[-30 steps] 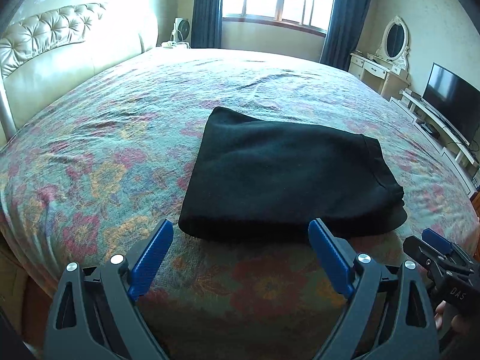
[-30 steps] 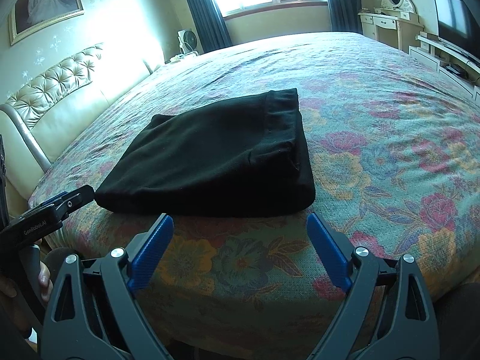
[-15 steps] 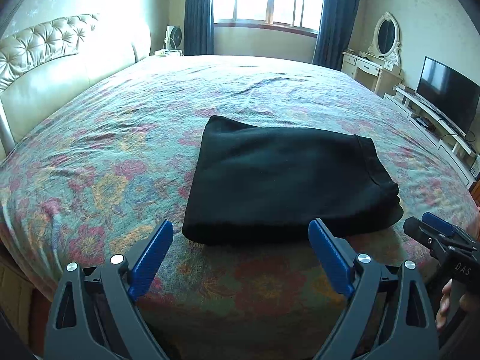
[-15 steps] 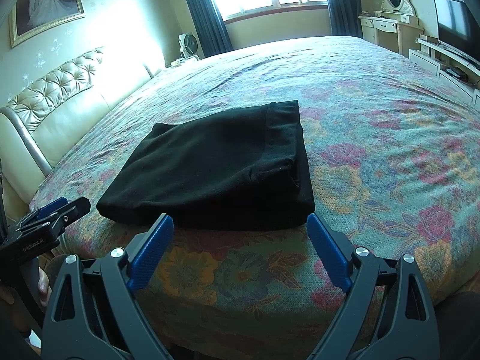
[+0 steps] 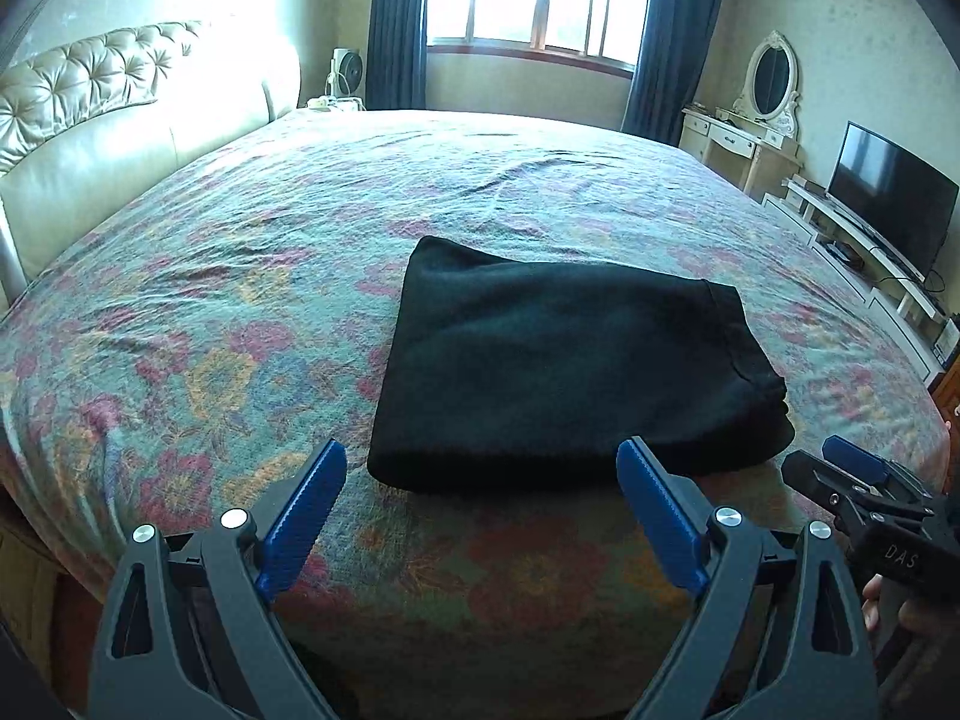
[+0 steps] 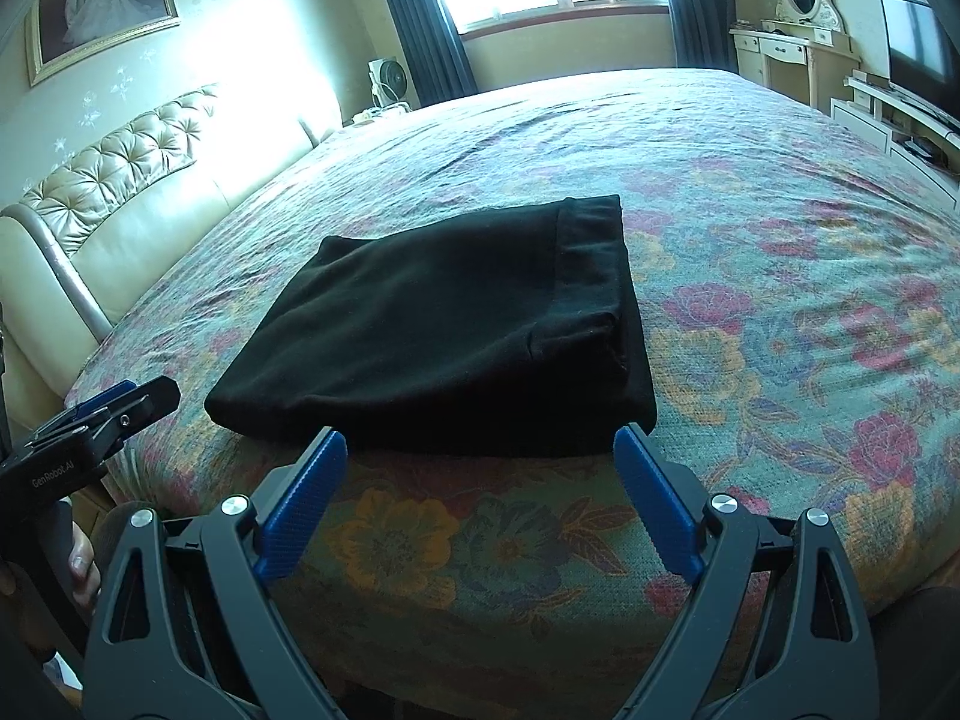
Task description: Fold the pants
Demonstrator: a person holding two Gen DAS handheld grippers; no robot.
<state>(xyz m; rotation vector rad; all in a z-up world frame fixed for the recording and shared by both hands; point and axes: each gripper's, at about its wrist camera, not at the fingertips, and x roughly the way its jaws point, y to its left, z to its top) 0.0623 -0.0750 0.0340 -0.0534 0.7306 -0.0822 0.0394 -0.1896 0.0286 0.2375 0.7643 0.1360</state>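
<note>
The pants (image 5: 564, 378) lie folded on the bed (image 5: 210, 300); both grippers, left (image 5: 480, 510) and right (image 6: 480, 498), hang near them, fingers wide apart and empty. I judge the fold done; best is to keep clear of it.

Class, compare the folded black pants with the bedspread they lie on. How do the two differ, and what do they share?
The pants are plain black; the bedspread is patterned with red and yellow flowers on green. The pants are folded into a compact stack of layers; the bedspread lies spread out in one layer. The pants cover a small patch near the bed's near edge; the bedspread covers the whole bed. Both are cloth and lie flat, untouched by either gripper.
</note>
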